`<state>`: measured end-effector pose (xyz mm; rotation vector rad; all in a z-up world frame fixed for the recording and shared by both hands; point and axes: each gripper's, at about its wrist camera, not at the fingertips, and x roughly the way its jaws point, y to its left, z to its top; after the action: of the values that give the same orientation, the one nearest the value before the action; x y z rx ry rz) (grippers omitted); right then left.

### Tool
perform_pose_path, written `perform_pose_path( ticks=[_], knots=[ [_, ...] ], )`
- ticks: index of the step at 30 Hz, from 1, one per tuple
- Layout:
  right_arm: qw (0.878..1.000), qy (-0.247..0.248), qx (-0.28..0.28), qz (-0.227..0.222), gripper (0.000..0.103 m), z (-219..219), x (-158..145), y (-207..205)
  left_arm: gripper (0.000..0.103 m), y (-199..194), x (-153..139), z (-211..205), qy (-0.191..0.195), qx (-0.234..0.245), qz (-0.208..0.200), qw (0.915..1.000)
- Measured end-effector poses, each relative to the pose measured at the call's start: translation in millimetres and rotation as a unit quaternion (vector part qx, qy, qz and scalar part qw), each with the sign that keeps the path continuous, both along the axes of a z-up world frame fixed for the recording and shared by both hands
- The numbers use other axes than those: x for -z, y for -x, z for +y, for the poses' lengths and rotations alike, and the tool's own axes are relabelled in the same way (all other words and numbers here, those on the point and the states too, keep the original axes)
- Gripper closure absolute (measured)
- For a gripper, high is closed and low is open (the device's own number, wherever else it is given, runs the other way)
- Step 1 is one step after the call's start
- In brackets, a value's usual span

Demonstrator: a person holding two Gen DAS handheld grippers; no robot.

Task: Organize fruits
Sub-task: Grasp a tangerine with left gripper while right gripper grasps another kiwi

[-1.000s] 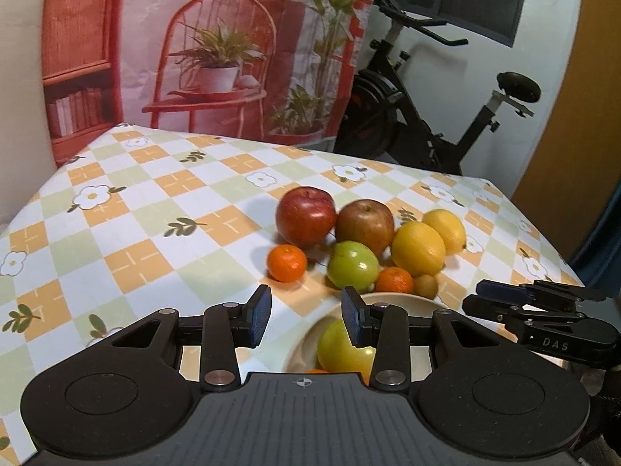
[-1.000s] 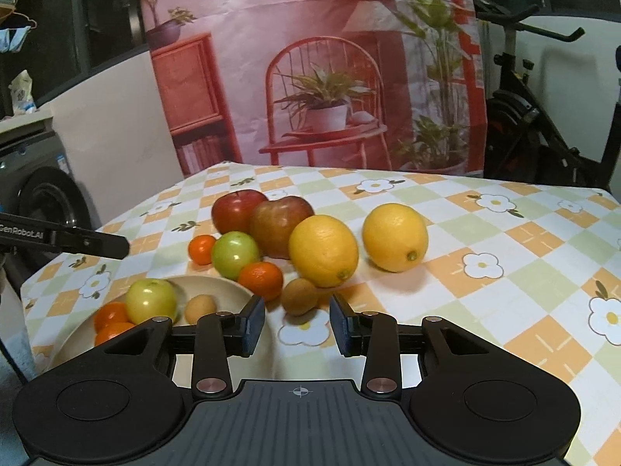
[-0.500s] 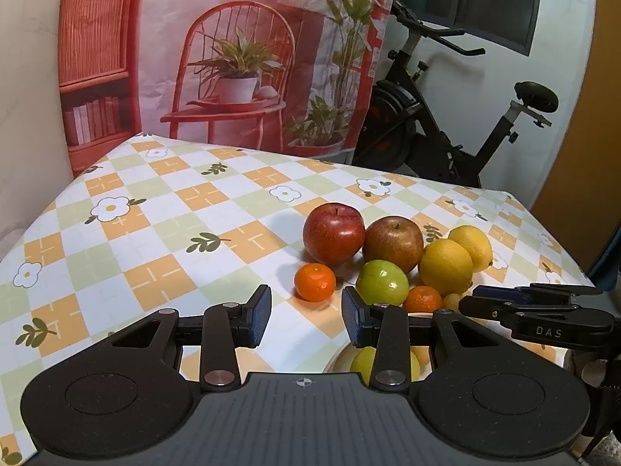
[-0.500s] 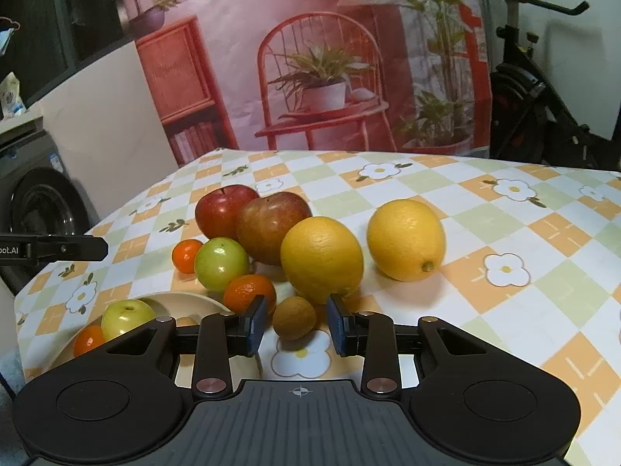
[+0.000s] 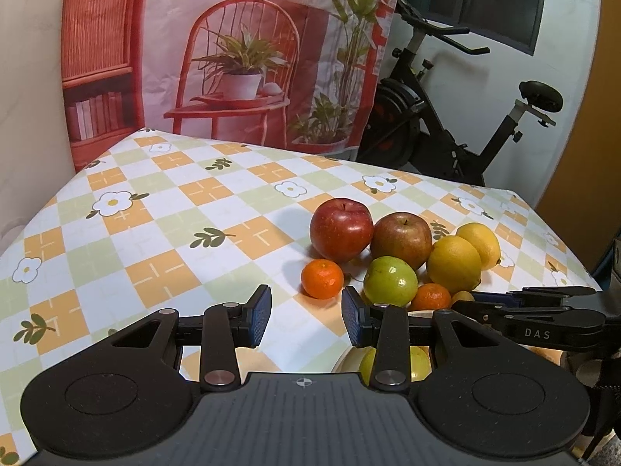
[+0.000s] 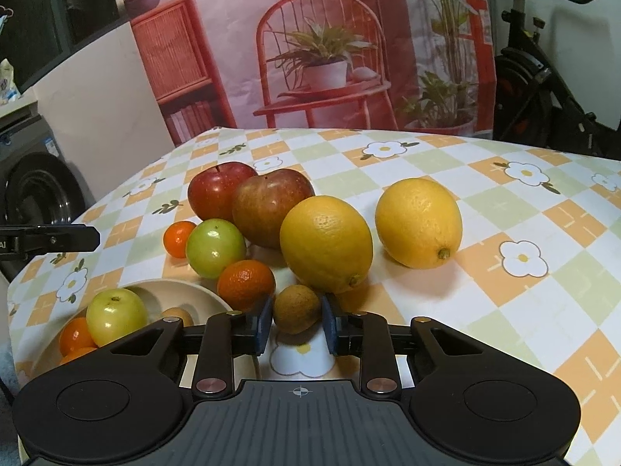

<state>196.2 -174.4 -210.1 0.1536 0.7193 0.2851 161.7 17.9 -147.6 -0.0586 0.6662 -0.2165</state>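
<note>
In the right wrist view my right gripper (image 6: 294,320) is open, its jaws on either side of a small brown kiwi (image 6: 297,308) on the tablecloth, not closed on it. Behind it lie a tangerine (image 6: 245,283), a green apple (image 6: 215,247), two lemons (image 6: 326,242), two red apples (image 6: 271,206) and a small tangerine (image 6: 177,238). A beige bowl (image 6: 182,291) at the left holds a green apple (image 6: 115,315), tangerines and a kiwi. My left gripper (image 5: 306,316) is open and empty, in front of the fruit cluster (image 5: 392,250).
The table has a checked floral cloth (image 5: 174,233). A printed backdrop hangs behind it, and an exercise bike (image 5: 458,124) stands at the back right. The right gripper's body (image 5: 535,320) shows at the right of the left wrist view. A washing machine (image 6: 35,178) stands left of the table.
My right gripper has moved forward and down until the kiwi sits between its jaws. My left gripper has drawn back and left, away from the bowl.
</note>
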Motion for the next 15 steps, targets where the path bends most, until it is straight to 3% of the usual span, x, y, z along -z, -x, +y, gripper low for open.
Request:
perform_pose_path(
  ticks=[15],
  knots=[
    [0.999,0.005,0.007,-0.032,0.078,-11,-8,19,0.061,-9,-3,3,0.004,0.002,0.008,1.0]
  ],
)
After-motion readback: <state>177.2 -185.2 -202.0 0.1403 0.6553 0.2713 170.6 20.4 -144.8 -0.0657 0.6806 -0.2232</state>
